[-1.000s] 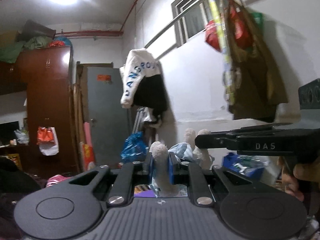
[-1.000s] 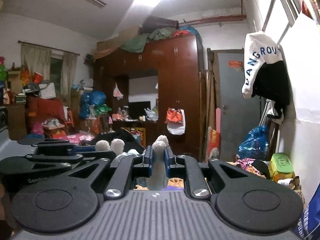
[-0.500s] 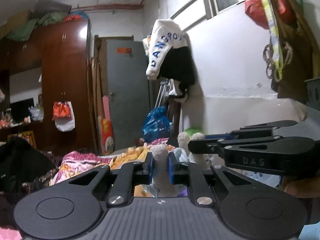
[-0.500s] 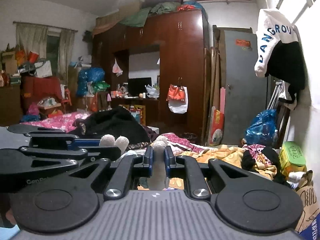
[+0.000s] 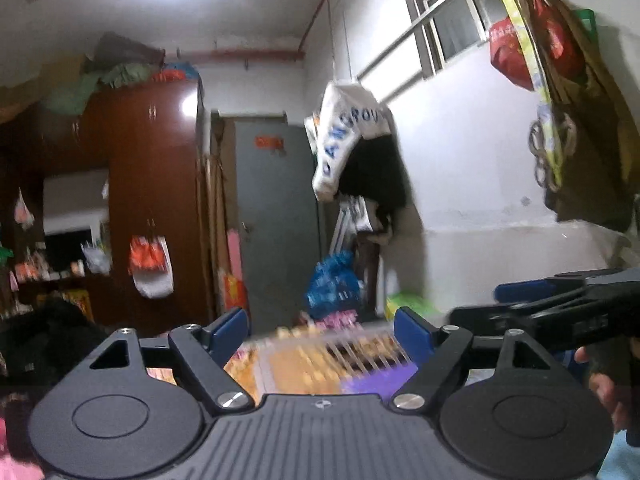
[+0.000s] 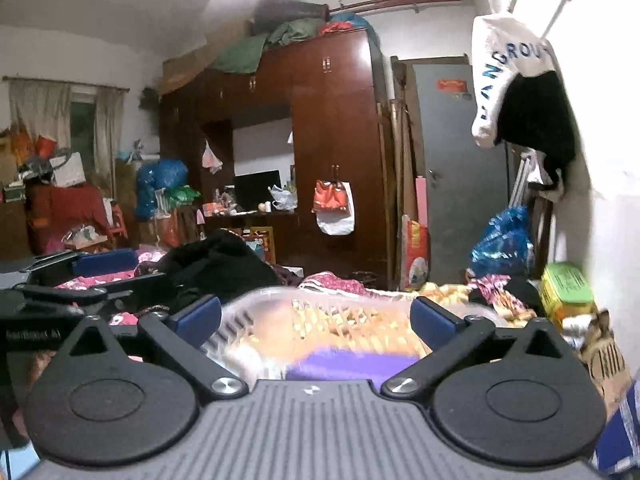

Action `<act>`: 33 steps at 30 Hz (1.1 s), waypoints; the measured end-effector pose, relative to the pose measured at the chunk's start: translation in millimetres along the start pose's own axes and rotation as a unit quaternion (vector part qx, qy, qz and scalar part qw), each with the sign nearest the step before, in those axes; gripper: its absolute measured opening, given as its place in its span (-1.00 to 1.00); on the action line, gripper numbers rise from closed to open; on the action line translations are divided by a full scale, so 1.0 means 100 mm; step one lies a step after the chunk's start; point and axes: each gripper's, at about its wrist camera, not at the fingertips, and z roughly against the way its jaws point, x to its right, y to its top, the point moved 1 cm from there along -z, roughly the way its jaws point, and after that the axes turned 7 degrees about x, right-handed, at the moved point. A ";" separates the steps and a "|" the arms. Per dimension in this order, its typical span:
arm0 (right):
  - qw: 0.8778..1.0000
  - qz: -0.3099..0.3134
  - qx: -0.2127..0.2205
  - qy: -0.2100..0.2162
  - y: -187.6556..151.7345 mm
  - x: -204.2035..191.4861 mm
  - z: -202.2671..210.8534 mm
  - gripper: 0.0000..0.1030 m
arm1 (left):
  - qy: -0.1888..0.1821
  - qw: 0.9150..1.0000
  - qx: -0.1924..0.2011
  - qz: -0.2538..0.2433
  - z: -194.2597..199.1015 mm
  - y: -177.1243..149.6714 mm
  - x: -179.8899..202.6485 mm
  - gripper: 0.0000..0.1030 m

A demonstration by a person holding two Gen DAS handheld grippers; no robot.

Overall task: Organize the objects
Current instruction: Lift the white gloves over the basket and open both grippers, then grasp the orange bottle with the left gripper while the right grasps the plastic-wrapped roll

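1. Task object: ahead of and below both claws I see a blurred white slatted basket (image 6: 320, 320) with something purple (image 6: 348, 362) at its near edge. It lies between the finger lines of each claw, under them, touching neither. Its contents are too smeared to name.

2. Left claw (image 5: 322, 330): wide, blue pads far apart, nothing between them.

3. Right claw (image 6: 316, 314): also wide and empty. In the left wrist view it shows side-on to the right of my left claw, a hand (image 5: 604, 388) behind it.

4. Surroundings, outward from the claws: a bed (image 6: 440, 292) strewn with patterned cloth just beyond the basket; a heap of black clothing (image 6: 220, 260) ahead-left of the right claw; a green box (image 6: 566, 284) ahead-right; a blue plastic bag (image 6: 500, 242) further ahead by the grey door (image 6: 452, 160); the brown wardrobe (image 6: 332, 140) straight ahead, well apart.

5. Step in hand — my judgement: a between-grasps phase; both claws are free above the basket, and no item is selected yet.

6. Next move — my judgement: choose one loose item, lower a claw so its pads straddle the item, then close. The blur warns against closing before the view steadies.
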 end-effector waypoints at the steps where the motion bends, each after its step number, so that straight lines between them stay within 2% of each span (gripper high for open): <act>1: 1.000 -0.004 -0.005 0.003 -0.12 0.05 0.17 1.00 | -0.004 1.000 -0.012 0.008 0.11 -0.04 0.02 0.62; 2: 1.000 -0.007 -0.009 0.004 -0.20 0.10 0.26 1.00 | -0.004 1.000 -0.015 0.015 0.22 -0.10 0.02 0.62; 5: 0.999 -0.031 -0.027 0.007 -0.56 0.26 0.55 1.00 | 0.027 0.999 -0.010 0.015 0.61 -0.35 0.08 0.64; 8: 0.995 -0.074 -0.066 -0.007 -0.72 0.34 0.47 1.00 | 0.020 0.999 -0.022 0.027 0.90 -0.59 0.10 0.64; 11: 0.994 -0.071 -0.086 -0.019 -0.74 0.34 0.36 1.00 | 0.023 0.998 -0.046 0.045 1.04 -0.84 0.08 0.64; 16: 0.994 -0.051 -0.097 -0.021 -0.69 0.24 0.20 1.00 | 0.025 0.994 -0.097 0.046 1.05 -1.09 0.03 0.64; 20: 0.992 -0.061 -0.108 -0.015 -0.76 0.20 0.20 1.00 | 0.020 0.992 -0.120 0.044 1.05 -1.18 0.03 0.64; 26: 0.987 -0.050 -0.152 -0.024 -0.88 0.07 0.09 0.92 | 0.010 0.989 -0.140 0.037 1.06 -1.34 0.12 0.64; 28: 0.983 -0.054 -0.170 -0.031 -0.90 0.07 0.03 0.82 | 0.008 0.988 -0.145 0.041 1.04 -1.37 0.14 0.64; 33: 0.979 -0.073 -0.186 -0.034 -0.94 0.07 -0.01 0.75 | 0.018 0.987 -0.154 0.037 0.99 -1.39 0.19 0.64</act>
